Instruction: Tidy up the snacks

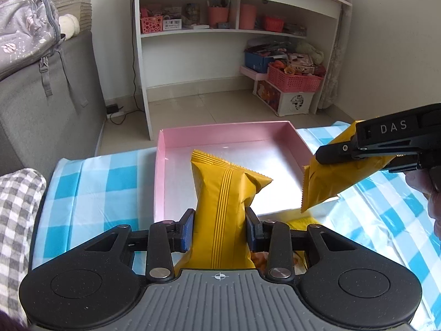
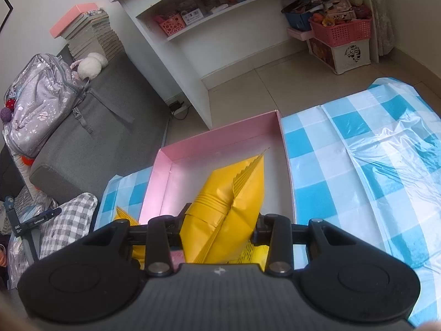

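Note:
My left gripper (image 1: 219, 227) is shut on a yellow snack packet (image 1: 220, 193) and holds it over the near edge of the pink box (image 1: 226, 132). My right gripper (image 2: 219, 224) is shut on a second yellow snack packet (image 2: 228, 207), which points into the pink box (image 2: 217, 140). In the left wrist view the right gripper (image 1: 330, 154) shows at the right with its packet (image 1: 330, 182) above the box's right front corner. More yellow packets (image 1: 303, 224) lie on the table in front of the box; others show in the right wrist view (image 2: 125, 216).
The table carries a blue-and-white checked cloth (image 2: 358, 151). A grey sofa (image 1: 41, 115) with a backpack (image 1: 24, 27) stands to the left. A white shelf unit (image 1: 237, 33) and pink baskets (image 1: 295, 78) stand behind on the tiled floor.

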A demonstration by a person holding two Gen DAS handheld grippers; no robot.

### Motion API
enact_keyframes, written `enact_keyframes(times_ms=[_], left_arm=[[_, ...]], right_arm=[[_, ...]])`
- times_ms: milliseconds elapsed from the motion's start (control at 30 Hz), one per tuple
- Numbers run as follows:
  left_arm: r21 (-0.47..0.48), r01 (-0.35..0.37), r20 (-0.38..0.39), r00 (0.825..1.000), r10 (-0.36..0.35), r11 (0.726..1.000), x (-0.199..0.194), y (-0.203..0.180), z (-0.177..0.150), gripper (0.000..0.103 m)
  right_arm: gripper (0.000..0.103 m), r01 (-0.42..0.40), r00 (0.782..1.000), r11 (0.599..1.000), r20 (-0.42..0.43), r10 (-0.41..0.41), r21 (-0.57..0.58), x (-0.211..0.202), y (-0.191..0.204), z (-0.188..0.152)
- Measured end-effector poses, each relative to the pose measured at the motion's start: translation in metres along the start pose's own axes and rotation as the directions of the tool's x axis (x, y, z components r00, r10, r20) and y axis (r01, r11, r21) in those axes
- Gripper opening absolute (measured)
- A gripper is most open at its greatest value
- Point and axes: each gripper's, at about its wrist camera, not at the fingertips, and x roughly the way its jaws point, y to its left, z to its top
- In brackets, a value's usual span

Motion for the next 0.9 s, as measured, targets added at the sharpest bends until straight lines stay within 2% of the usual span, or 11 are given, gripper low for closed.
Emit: enact_keyframes(times_ms=[333, 533, 900], left_arm=[[0.005, -0.075, -0.01, 0.997, 0.075, 0.997, 0.079, 0.025, 0.026, 0.034], [-0.007, -0.057, -0.006, 0.998, 0.057, 0.998, 0.103, 0.039, 0.032, 0.034], [-0.003, -0.038, -0.006, 0.999, 0.038, 0.999, 0.13, 0.037, 0.038, 0.032]], right_arm=[[0.035, 0.026, 0.999, 0.999, 0.02, -0.025, -0.035, 0.065, 0.005, 0.037], [0.036, 0.054, 0.999, 0.996, 0.005, -0.054, -0.064, 0.092, 0.009, 0.042], [0.037, 0.096, 0.995, 0.99, -0.004, -0.097, -0.104, 0.109, 0.014, 0.042]])
